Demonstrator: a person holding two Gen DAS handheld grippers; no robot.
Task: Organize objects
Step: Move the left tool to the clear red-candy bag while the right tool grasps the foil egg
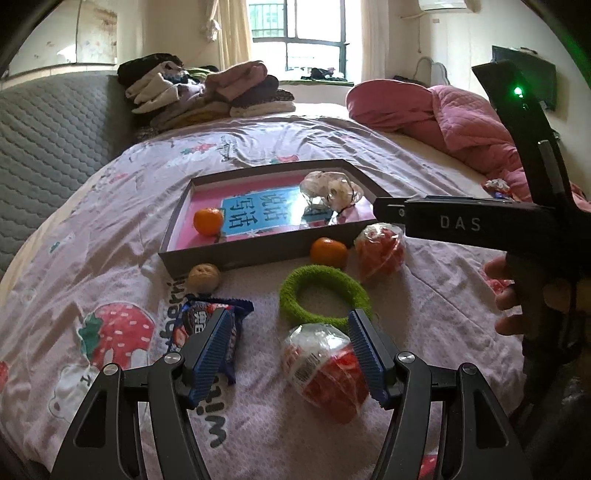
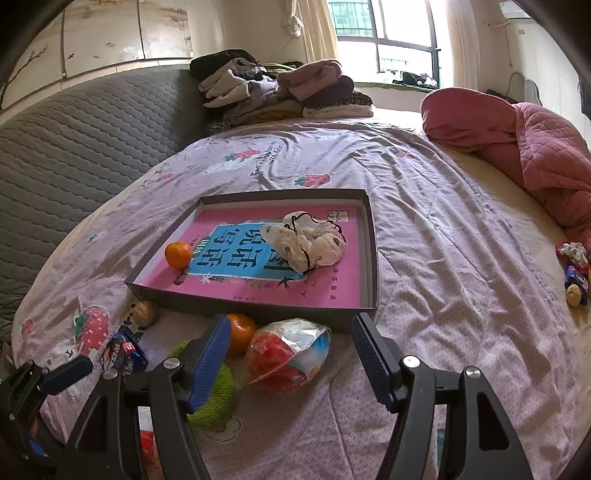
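On the strawberry-print bedsheet [image 2: 424, 206], the left gripper [image 1: 290, 341] hangs agape around a red snack pack [image 1: 325, 365], readying a pickup. The right gripper [image 2: 291, 345] is spread too, empty, just short of the box [image 2: 258, 308], where sorted items collect.

place: home bedroom | seen: bed [image 2: 424, 206], folded clothes [image 2: 280, 92], window [image 2: 388, 33]

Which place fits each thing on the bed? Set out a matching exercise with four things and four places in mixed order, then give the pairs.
Things:
1. white scrunchie
2. green ring
3. walnut
4. blue biscuit packet

Places:
A. under the left finger of the left tongs
B. inside the box, on the pink book
C. outside the box, by its near left corner
D. on the sheet between two wrapped red snacks

Pairs: 1-B, 2-D, 3-C, 4-A
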